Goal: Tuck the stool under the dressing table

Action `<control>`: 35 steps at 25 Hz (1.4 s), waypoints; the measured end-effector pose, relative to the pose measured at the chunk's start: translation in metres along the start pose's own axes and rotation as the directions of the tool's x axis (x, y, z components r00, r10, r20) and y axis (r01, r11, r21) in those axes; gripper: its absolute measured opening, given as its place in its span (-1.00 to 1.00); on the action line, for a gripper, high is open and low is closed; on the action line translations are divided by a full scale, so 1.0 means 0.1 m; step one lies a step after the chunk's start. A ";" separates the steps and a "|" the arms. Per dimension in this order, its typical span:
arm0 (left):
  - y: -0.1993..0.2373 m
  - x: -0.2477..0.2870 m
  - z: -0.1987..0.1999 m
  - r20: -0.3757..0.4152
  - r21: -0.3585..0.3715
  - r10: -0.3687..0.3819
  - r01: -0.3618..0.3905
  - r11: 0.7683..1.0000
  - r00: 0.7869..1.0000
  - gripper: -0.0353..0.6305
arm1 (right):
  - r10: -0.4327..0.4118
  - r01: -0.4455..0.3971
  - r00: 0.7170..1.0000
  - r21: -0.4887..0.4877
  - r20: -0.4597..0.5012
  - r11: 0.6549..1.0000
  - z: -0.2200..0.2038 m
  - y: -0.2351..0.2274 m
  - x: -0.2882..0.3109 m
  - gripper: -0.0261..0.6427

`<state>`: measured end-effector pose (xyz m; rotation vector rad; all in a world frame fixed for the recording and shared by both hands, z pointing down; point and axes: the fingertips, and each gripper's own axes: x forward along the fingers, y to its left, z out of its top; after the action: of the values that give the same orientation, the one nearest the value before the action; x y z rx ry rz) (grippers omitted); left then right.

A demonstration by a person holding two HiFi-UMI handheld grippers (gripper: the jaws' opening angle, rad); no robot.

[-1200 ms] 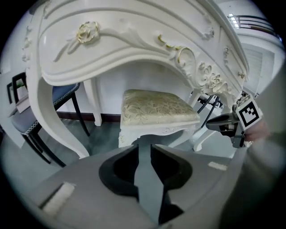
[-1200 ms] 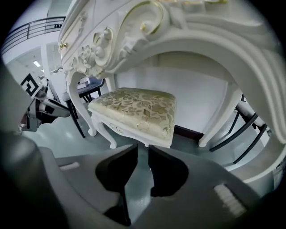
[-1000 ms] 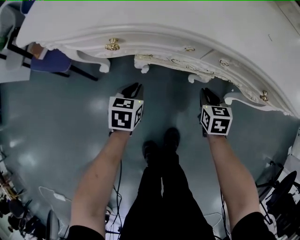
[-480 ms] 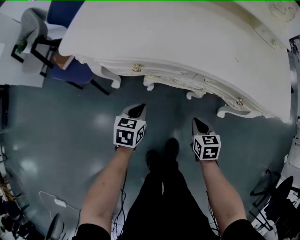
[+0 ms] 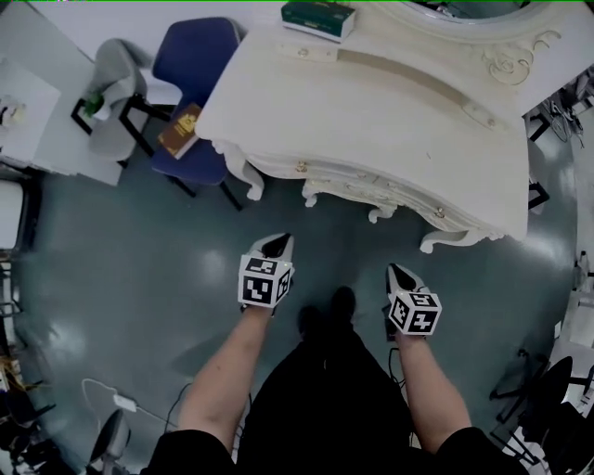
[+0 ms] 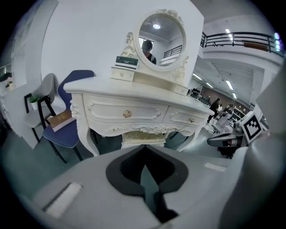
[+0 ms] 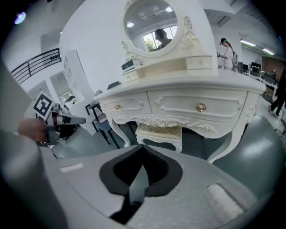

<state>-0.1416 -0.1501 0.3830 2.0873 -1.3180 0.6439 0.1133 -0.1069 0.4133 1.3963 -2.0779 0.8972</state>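
The white dressing table (image 5: 390,102) stands ahead of me. The cream stool (image 6: 143,136) sits tucked beneath it between its legs, and the right gripper view shows the stool (image 7: 159,132) there as well. My left gripper (image 5: 276,243) hangs in the air short of the table front, shut and empty. My right gripper (image 5: 399,271) hangs level with it to the right, also shut with nothing in it. Neither touches the stool or the table. Each gripper view shows its own jaws pressed together, the left gripper (image 6: 145,150) and the right gripper (image 7: 142,150).
A blue chair (image 5: 190,83) with a book (image 5: 179,130) on its seat and a grey chair (image 5: 111,83) stand left of the table. A green box (image 5: 318,17) and an oval mirror (image 6: 161,38) are on the table. Cables (image 5: 111,399) lie on the grey floor behind me.
Both grippers have come up and back from the table's front edge. The head view now takes in the whole table top and the chairs beside it.
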 end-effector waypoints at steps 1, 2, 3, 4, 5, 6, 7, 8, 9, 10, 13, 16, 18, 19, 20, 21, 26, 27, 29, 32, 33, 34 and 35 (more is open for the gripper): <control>-0.03 -0.12 0.04 0.005 0.009 -0.005 0.005 1.000 1.000 -0.84 | 0.011 -0.010 1.000 -0.019 0.016 1.000 0.08 0.07 -0.08 -0.92; -0.06 -0.23 0.07 0.007 0.021 -0.010 0.010 1.000 1.000 -0.84 | 0.021 -0.019 0.999 -0.040 0.032 0.999 0.16 0.14 -0.16 -0.92; -0.09 -0.33 0.09 0.008 0.034 -0.015 0.015 0.999 1.000 -0.84 | 0.028 -0.025 0.999 -0.058 0.046 0.998 0.23 0.21 -0.23 -0.92; -0.12 -0.42 0.11 0.010 0.045 -0.020 0.019 0.999 1.000 -0.84 | 0.031 -0.027 0.998 -0.072 0.060 0.997 0.31 0.26 -0.30 -0.92; -0.13 -0.50 0.14 0.012 0.052 -0.023 0.022 0.998 1.000 -0.84 | 0.032 -0.026 0.997 -0.081 0.075 0.996 0.38 0.31 -0.36 -0.92; -0.15 -0.57 0.17 0.017 0.053 -0.024 0.023 0.998 1.000 -0.84 | 0.032 -0.024 0.996 -0.088 0.088 0.996 0.45 0.35 -0.42 -0.92; -0.16 -0.64 0.21 0.025 0.048 -0.026 0.025 0.999 0.999 -0.84 | 0.032 -0.023 0.994 -0.093 0.100 0.995 0.51 0.39 -0.49 -0.92; -0.18 -0.71 0.25 0.038 0.037 -0.030 0.028 0.999 0.999 -0.84 | 0.035 -0.024 0.993 -0.100 0.109 0.995 0.55 0.42 -0.56 -0.92; -0.21 -0.78 0.29 0.053 0.024 -0.035 0.034 0.999 0.998 -0.84 | 0.039 -0.027 0.992 -0.108 0.116 0.994 0.59 0.46 -0.62 -0.92; -0.23 -0.85 0.34 0.070 0.012 -0.041 0.040 0.999 0.997 -0.84 | 0.045 -0.031 0.992 -0.118 0.121 0.993 0.61 0.50 -0.68 -0.92; -0.29 -1.05 0.47 0.112 0.005 -0.054 0.053 0.999 0.992 -0.84 | 0.076 -0.057 0.989 -0.143 0.127 0.988 0.63 0.63 -0.87 -0.92; -0.39 -1.20 0.57 0.143 0.009 -0.060 0.060 0.998 0.988 -0.84 | 0.105 -0.083 0.987 -0.170 0.125 0.982 0.61 0.70 -1.06 -0.92; -0.46 -1.30 0.63 0.163 0.006 -0.062 0.062 0.998 0.985 -0.84 | 0.117 -0.093 0.985 -0.182 0.124 0.979 0.60 0.72 -1.19 -0.92; -0.48 -1.34 0.66 0.172 0.006 -0.061 0.061 0.998 0.983 -0.84 | 0.122 -0.097 0.984 -0.186 0.127 0.978 0.60 0.72 -1.25 -0.92; -0.51 -1.38 0.69 0.178 0.008 -0.059 0.058 0.998 0.982 -0.84 | 0.127 -0.101 0.983 -0.188 0.131 0.977 0.62 0.71 -1.31 -0.92; -0.54 -1.41 0.71 0.183 0.013 -0.057 0.056 0.998 0.982 -0.84 | 0.131 -0.104 0.982 -0.191 0.136 0.976 0.64 0.70 -1.36 -0.92; -0.73 -1.40 0.86 0.202 0.031 -0.046 0.040 0.999 0.978 -0.84 | 0.151 -0.110 0.974 -0.234 0.166 0.966 0.76 0.52 -1.63 -0.92; -0.78 -1.39 0.91 0.210 0.031 -0.041 0.036 0.999 0.977 -0.84 | 0.152 -0.107 0.973 -0.246 0.173 0.963 0.79 0.46 -1.69 -0.92; -0.91 -1.35 1.00 0.226 0.026 -0.030 0.025 0.999 0.974 -0.84 | 0.153 -0.101 0.971 -0.268 0.183 0.958 0.84 0.30 -1.81 -0.92; -1.17 -1.30 1.15 0.246 0.023 -0.015 0.010 1.000 0.969 -0.84 | 0.160 -0.098 0.966 -0.286 0.203 0.953 0.93 0.04 -2.00 -0.92; -1.27 -1.28 1.19 0.253 0.027 -0.011 0.004 1.000 0.967 -0.84 | 0.165 -0.099 0.963 -0.288 0.214 0.952 0.97 -0.05 -2.07 -0.92; -1.38 -1.26 1.24 0.259 0.034 -0.007 -0.002 0.999 0.966 -0.84 | 0.170 -0.101 0.959 -0.289 0.226 0.952 1.01 -0.15 -2.13 -0.92; -1.48 -1.24 1.30 0.265 0.042 -0.003 -0.008 0.999 0.964 -0.84 | 0.176 -0.102 0.955 -0.290 0.240 0.952 1.06 -0.25 -2.18 -0.92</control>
<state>-0.0432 -0.1107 0.1756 2.2676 -1.4622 0.4052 0.2130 -0.0575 0.1961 1.2874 -2.4185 0.4662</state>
